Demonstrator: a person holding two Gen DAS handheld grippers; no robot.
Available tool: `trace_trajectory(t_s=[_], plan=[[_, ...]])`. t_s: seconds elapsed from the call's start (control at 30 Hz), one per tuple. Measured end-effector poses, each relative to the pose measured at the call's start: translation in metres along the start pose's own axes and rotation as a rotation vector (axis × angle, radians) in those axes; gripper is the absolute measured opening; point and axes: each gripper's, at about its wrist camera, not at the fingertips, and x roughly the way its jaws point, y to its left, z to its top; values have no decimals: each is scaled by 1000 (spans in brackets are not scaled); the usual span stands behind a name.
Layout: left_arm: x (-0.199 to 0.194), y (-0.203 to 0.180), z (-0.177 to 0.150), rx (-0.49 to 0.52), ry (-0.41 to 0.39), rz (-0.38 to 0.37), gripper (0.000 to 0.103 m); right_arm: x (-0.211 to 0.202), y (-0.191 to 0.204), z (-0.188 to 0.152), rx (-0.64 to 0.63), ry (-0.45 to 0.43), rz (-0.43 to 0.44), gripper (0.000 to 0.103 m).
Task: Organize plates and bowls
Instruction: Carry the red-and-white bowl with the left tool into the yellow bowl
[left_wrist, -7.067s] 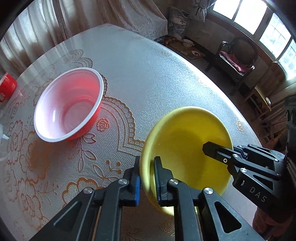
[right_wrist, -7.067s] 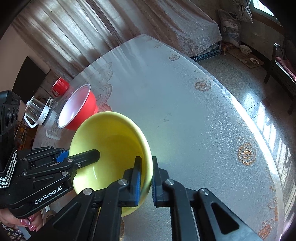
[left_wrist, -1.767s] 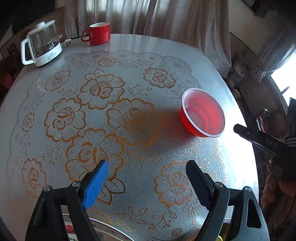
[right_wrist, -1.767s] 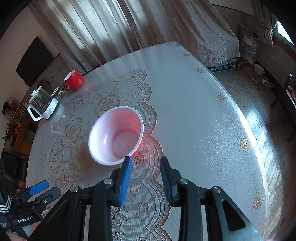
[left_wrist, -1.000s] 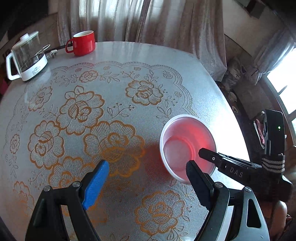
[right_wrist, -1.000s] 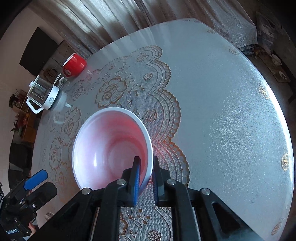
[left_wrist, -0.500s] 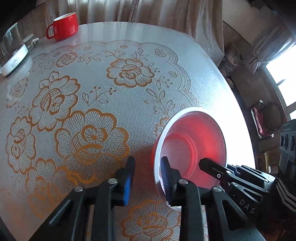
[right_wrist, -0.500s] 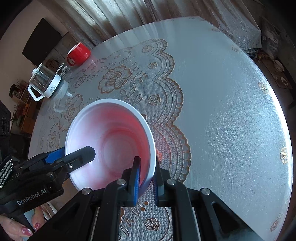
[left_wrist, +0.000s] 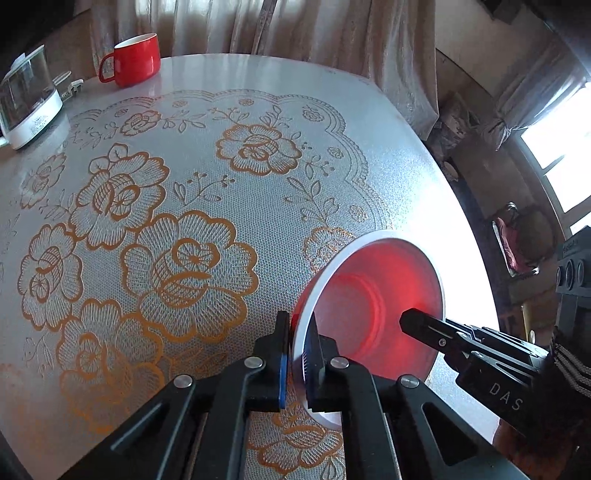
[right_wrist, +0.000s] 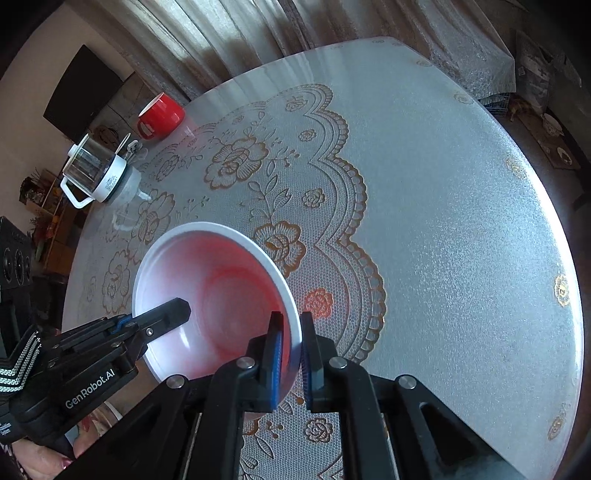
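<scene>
Both hand-held grippers are on the red bowl (left_wrist: 373, 302) at once. The left hand-held gripper (left_wrist: 298, 354) is clenched on the bowl's white rim, one finger outside the wall and one inside, gripping the near-left edge in the left wrist view. The right hand-held gripper (right_wrist: 291, 350) is clamped on the opposite side of the rim, its blue-padded finger (right_wrist: 275, 350) inside the bowl and the other finger outside.

The bowl is tilted, mouth turned toward the right-hand side in the left wrist view, and it sits over the edge of the lace-pattern cloth (left_wrist: 147, 236) on the round worktop (right_wrist: 461, 221). Whether its base touches the worktop I cannot tell.

In the right wrist view the left gripper's finger reaches across the bowl's pale interior from the lower left. Well apart, at the far side of the worktop, stand a red mug (left_wrist: 135, 59) and, near it, a glass kettle (right_wrist: 98, 171) on a white base. Curtains (left_wrist: 295, 29) hang behind.
</scene>
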Motion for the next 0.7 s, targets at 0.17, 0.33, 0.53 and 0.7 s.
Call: trace_trajectory(t_s=[0.17, 0.33, 0.53, 0.7], plan=[[-23, -4, -10, 3, -26, -25, 7, -22, 7, -14, -3, -33, 16, 8], [-49, -8, -24, 7, -59, -53, 7, -51, 13, -32, 12, -78, 38, 8], [-73, -16, -45, 64, -96, -56, 7, -79, 21, -57, 23, -115, 49, 8], [-89, -18, -68, 75, -92, -77, 7, -95, 26, -80, 38, -132, 53, 8]])
